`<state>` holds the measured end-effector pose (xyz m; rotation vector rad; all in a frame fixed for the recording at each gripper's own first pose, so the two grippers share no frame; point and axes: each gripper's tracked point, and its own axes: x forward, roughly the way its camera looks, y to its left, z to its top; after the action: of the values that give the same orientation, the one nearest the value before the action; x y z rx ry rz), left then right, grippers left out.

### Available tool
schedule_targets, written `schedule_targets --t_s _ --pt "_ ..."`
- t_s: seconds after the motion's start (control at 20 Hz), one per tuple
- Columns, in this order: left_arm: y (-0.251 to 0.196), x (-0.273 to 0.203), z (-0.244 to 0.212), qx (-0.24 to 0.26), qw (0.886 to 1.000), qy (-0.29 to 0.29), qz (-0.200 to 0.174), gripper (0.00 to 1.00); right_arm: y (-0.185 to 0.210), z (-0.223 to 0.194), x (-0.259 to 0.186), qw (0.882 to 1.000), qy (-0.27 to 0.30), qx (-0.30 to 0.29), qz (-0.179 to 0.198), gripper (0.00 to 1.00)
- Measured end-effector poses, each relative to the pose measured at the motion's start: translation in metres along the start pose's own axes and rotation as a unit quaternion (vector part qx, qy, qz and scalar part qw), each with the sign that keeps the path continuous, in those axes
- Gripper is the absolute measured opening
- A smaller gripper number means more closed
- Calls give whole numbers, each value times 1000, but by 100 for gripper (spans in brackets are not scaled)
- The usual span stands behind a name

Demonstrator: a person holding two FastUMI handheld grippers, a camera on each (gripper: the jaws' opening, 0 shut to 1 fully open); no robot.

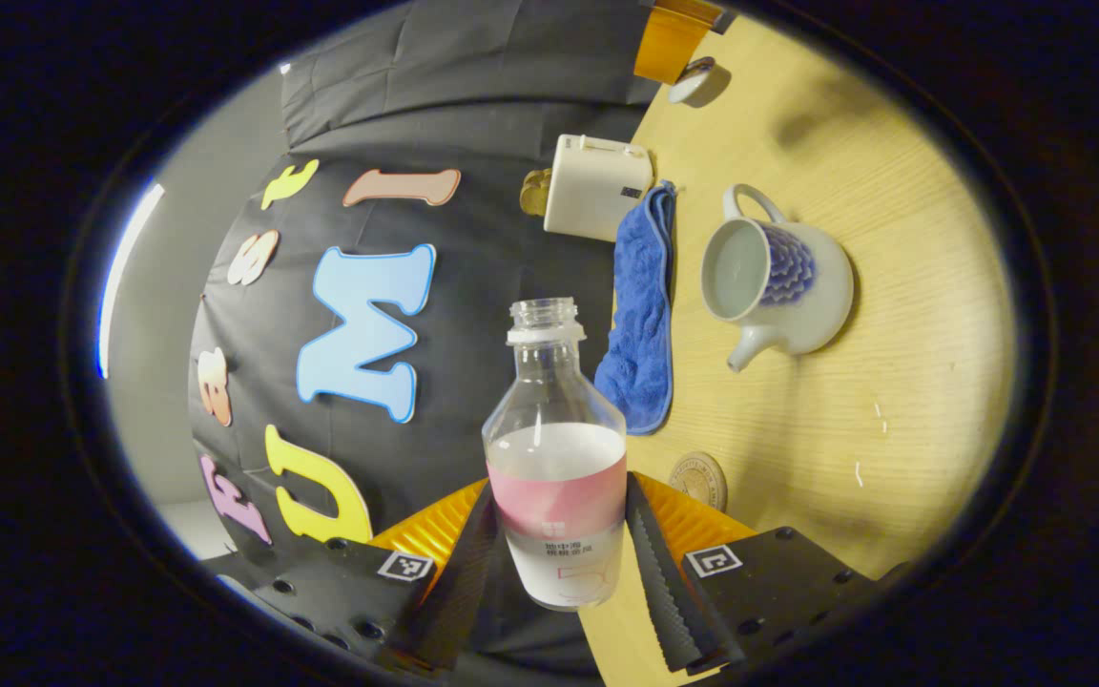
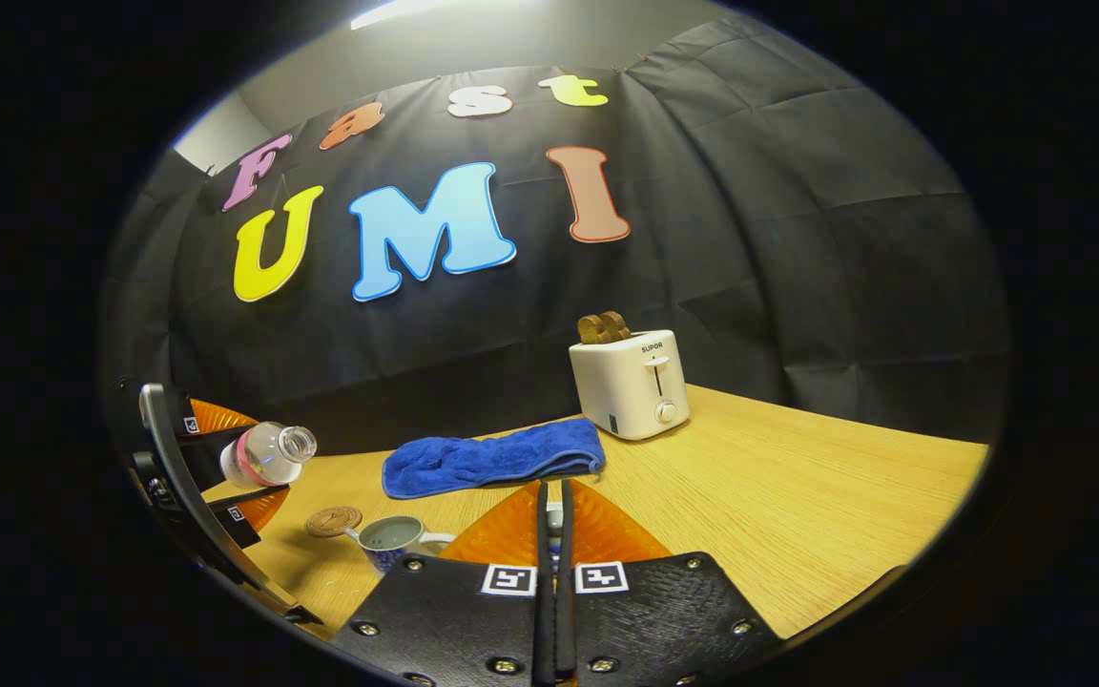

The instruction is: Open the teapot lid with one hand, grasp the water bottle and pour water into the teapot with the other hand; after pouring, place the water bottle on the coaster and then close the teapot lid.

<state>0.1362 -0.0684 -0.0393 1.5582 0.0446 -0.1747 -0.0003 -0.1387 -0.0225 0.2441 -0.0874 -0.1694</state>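
While bare tabletop (image 1: 902, 410) spreads at three o'clock of the lidless teapot (image 1: 778, 277), the left gripper (image 1: 557, 563) clamps the uncapped, part-full water bottle (image 1: 557, 458) aloft. Coaster (image 1: 698, 479) sits just past it; right gripper (image 2: 554, 534) is nearly closed, its contents unclear.

Brand word SUPOR on the front of the white toaster (image 2: 632, 384), small printed characters on the water bottle (image 1: 557, 458) label too blurred to read
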Motion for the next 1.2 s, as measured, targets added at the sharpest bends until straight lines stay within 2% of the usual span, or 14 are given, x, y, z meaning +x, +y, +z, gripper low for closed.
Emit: schedule_targets --t_s 0.15,0.55,1.2 --pt "2 -1 0 49 999 -1 6 88 -2 -2 -2 1000 0 -3 -4 0" --pt "15 2 8 126 992 -9 18 88 2 -4 -5 1000 0 -5 3 0" --pt "25 3 27 191 981 -27 23 88 2 -4 -5 1000 2 -2 5 0"
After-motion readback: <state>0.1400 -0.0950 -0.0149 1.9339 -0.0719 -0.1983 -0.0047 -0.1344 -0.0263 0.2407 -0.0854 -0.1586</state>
